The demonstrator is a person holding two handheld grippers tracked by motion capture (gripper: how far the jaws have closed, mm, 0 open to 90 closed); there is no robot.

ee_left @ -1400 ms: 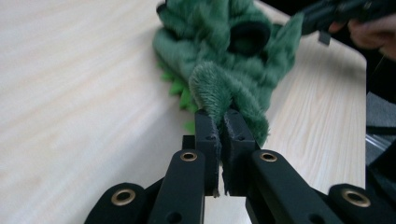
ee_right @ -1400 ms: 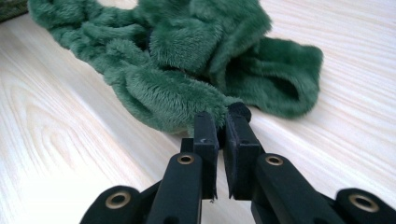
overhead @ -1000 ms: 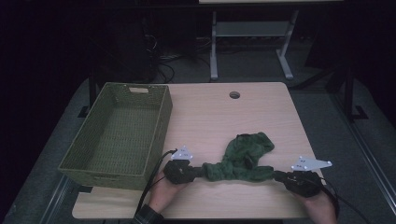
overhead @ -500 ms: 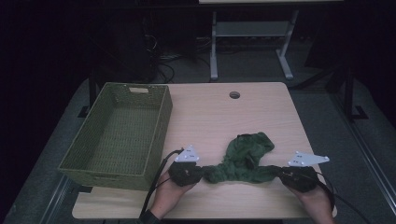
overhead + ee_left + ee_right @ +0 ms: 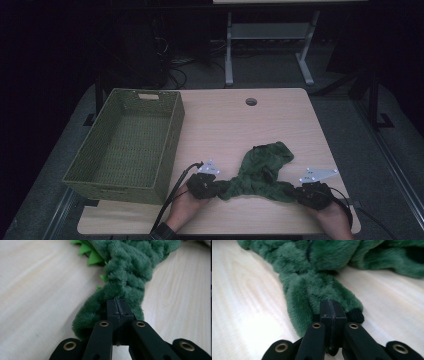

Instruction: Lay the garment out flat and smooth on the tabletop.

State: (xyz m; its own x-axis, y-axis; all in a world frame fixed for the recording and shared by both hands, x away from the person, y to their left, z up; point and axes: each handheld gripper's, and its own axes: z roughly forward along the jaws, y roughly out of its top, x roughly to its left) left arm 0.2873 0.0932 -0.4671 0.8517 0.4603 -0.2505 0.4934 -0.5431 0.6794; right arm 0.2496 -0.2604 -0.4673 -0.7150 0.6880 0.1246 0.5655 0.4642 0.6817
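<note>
1. The left gripper (image 5: 216, 187) is clenching one end of the green plush garment (image 5: 260, 172); its jaws, having just been closing, are meeting with pile bunched around them.
2. The right gripper (image 5: 296, 192) is likewise clamping the garment's opposite end, its jaws having just been closing on the fabric.
3. The garment is lying on the bench (image 5: 225, 125), stretching between both grippers and bulging away from the person.
4. The woven green basket (image 5: 127, 145) is standing left of the garment, just beside the left gripper.
</note>
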